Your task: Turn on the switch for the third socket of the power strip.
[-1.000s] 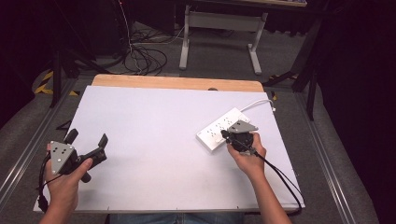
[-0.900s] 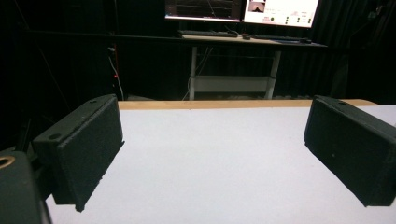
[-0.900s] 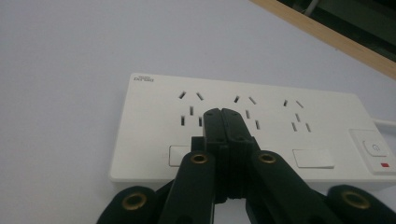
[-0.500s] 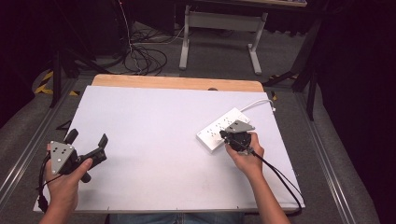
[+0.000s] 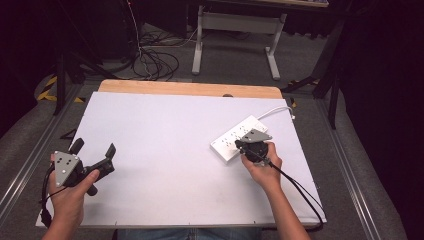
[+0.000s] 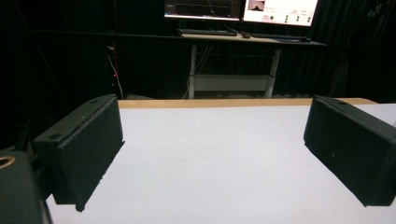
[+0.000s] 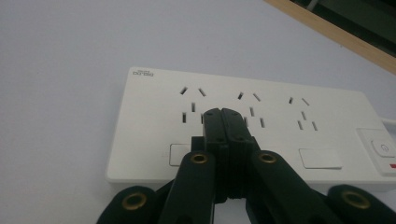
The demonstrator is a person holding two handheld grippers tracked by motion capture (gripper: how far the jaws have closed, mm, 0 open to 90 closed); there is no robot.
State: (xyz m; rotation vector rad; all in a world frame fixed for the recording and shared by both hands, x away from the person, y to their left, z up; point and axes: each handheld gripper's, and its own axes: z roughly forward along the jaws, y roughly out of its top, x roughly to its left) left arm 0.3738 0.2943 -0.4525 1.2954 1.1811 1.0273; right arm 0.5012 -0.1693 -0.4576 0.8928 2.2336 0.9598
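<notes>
White sheet covers the table, with a bare wooden strip along its far edge; dark room beyond, floor cables and a desk frame behind.

Power strip: white, lies flat on the sheet at the table's right side, set diagonally, its white cord leaving from the far end. Right gripper view shows three socket groups on top and a switch at the right end of the power strip.

Right gripper: held in the right hand, jaws clenched tight together with nothing between them. In its own view the right gripper has its tips over the strip's top, between the first and second socket groups. Contact with the plastic cannot be told.

Left gripper: held in the left hand at the table's near left corner, well apart from the strip. Jaws released, spread wide, nothing between them; in its own view the left gripper looks across bare sheet towards monitors on the far desk.
</notes>
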